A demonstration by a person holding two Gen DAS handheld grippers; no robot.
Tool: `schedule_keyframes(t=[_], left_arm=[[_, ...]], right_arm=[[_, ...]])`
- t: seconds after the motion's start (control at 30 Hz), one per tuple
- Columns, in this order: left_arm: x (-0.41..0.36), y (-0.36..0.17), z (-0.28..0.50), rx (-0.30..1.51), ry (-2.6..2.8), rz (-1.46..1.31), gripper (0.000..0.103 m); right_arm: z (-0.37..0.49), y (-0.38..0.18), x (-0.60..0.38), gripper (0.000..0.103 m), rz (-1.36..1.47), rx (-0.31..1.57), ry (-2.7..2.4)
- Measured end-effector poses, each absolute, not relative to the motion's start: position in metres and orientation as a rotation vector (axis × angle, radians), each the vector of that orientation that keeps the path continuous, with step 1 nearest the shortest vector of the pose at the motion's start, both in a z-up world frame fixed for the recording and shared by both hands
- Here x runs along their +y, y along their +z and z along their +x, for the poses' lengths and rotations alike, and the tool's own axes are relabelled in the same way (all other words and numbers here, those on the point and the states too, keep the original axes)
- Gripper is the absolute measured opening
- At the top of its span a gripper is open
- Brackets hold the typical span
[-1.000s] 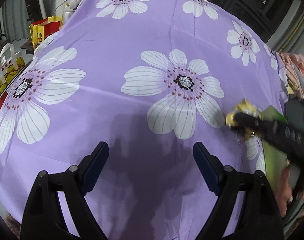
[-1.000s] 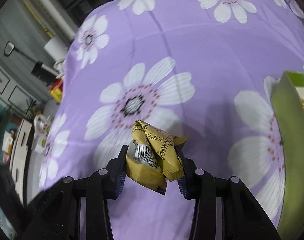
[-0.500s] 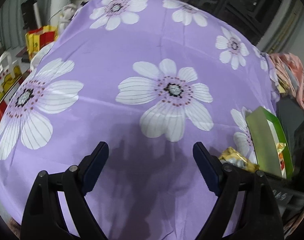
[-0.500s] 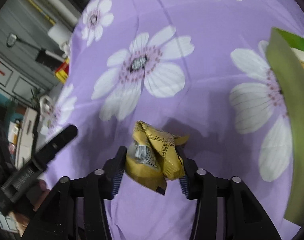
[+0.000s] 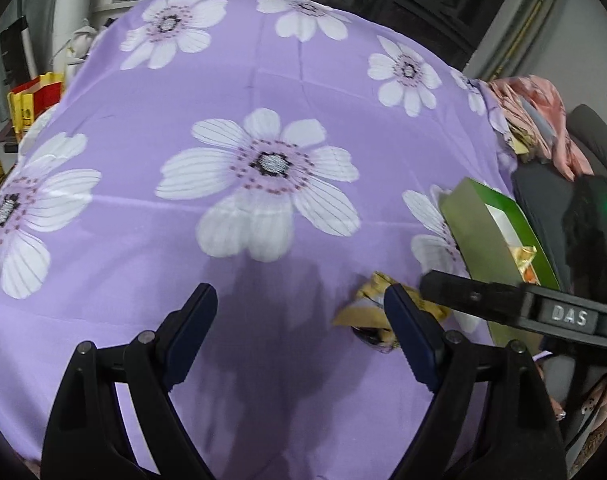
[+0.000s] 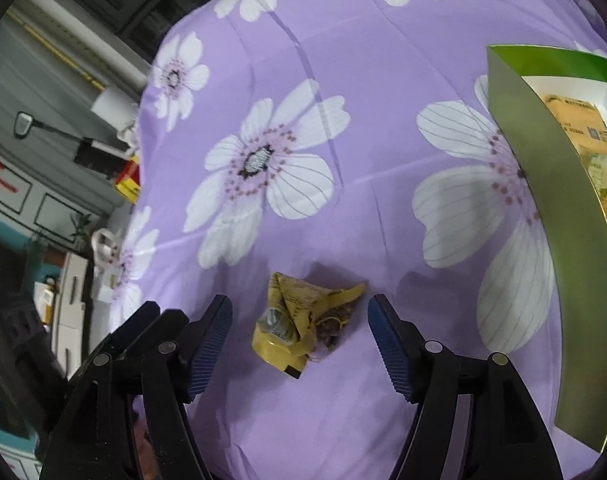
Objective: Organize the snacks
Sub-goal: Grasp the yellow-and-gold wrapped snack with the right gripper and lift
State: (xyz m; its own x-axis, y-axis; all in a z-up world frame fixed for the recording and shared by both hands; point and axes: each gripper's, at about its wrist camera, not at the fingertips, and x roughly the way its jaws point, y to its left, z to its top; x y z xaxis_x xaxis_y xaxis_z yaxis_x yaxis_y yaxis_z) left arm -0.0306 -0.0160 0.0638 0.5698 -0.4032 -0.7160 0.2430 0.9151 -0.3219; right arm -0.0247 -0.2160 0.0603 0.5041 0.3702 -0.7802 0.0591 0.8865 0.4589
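Lying loose between just-opened right claw [image 6: 299,338]: yellow wrapper [image 6: 299,324]; left claw [image 5: 299,328] released, empty.

Crumpled yellow snack wrapper [image 6: 303,326] lies on the purple flowered cloth [image 6: 343,60], between the right gripper's fingers [image 6: 389,344], touching neither. Open green cardboard box [image 6: 543,208] sits to its right.

A surface draped in a purple cloth [image 6: 343,420] printed with large white flowers is seen in both wrist views. A crumpled yellow snack wrapper [image 6: 299,320] is laid directly on the cloth near the front edge, with nothing pressing on it. To the right, a green box [image 6: 551,240] with a white inner lining is set on the cloth, and packets are seen inside it. The wrapper and the box are apart.
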Motion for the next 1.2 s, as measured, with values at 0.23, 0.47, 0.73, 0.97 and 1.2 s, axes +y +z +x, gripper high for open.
schedule_keyframes(t=[0.23, 0.47, 0.73, 0.97, 1.2], left_arm=[[-0.044, 0.048, -0.032, 0.932, -0.474, -0.171, 0.085], [-0.06, 0.027, -0.025, 1.024, -0.55, -0.213, 0.083], [-0.065, 0.02, -0.025, 1.061, -0.617, -0.272, 0.071], [-0.068, 0.018, -0.025, 1.052, -0.615, -0.247, 0.058], [-0.065, 0.022, -0.026, 1.038, -0.632, -0.25, 0.054]], right_arm=[[-0.022, 0.054, -0.219, 0.071, 0.51, 1.037, 0.206], [-0.016, 0.039, -0.216, 0.071, 0.571, 1.084, 0.254], [-0.013, 0.027, -0.207, 0.055, 0.539, 1.116, 0.252], [-0.011, 0.023, -0.198, 0.048, 0.49, 1.115, 0.263], [-0.016, 0.029, -0.192, 0.047, 0.444, 1.081, 0.265]])
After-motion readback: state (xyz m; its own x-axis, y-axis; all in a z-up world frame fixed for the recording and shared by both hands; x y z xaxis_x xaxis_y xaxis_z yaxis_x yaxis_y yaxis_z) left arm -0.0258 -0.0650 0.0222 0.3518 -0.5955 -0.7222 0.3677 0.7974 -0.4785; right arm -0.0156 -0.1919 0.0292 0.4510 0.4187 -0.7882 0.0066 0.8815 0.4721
